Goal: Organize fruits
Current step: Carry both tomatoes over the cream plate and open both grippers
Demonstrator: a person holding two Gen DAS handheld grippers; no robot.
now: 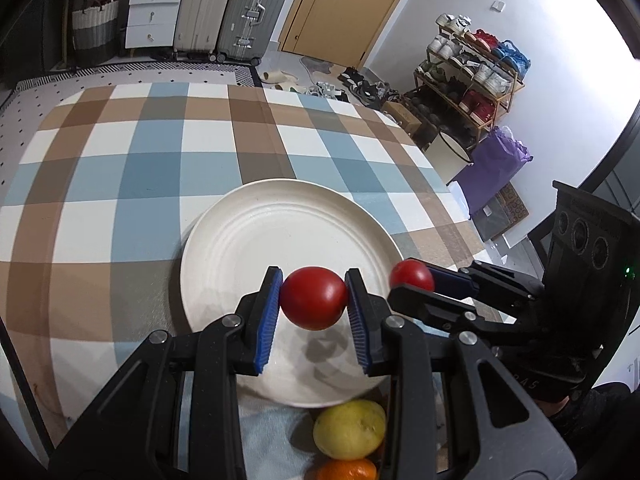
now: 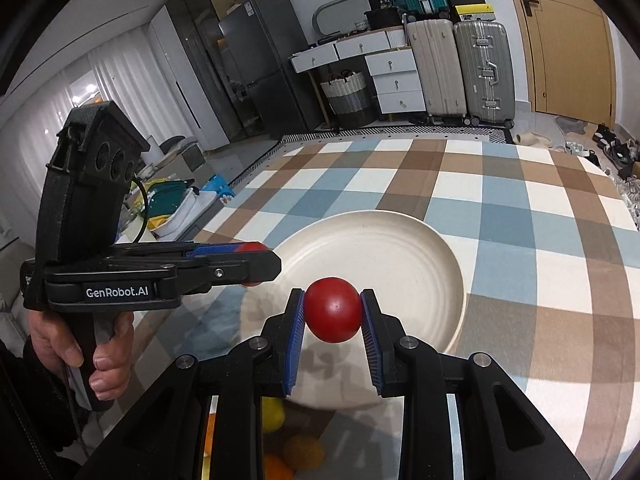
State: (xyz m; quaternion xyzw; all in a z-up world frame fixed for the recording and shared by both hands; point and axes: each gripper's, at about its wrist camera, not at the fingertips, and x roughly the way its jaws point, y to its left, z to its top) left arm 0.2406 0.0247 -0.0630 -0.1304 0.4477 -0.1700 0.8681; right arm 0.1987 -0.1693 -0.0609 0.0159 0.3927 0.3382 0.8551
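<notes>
My left gripper [image 1: 314,298] is shut on a red tomato [image 1: 313,297] and holds it above the near part of a white plate [image 1: 256,232]. My right gripper [image 2: 333,312] is shut on a second red tomato [image 2: 333,309] above the plate's [image 2: 400,248] near edge. In the left wrist view the right gripper [image 1: 416,280] comes in from the right with its tomato [image 1: 412,275]. In the right wrist view the left gripper [image 2: 256,260] sits at the left. A yellow lemon [image 1: 349,429] and an orange [image 1: 346,470] lie just in front of the plate.
The plate stands on a table with a blue, brown and white checked cloth [image 1: 140,168]. Suitcases [image 1: 236,8], drawers and a shoe rack [image 1: 468,72] stand beyond the table. A person's hand [image 2: 92,344] holds the left gripper's handle.
</notes>
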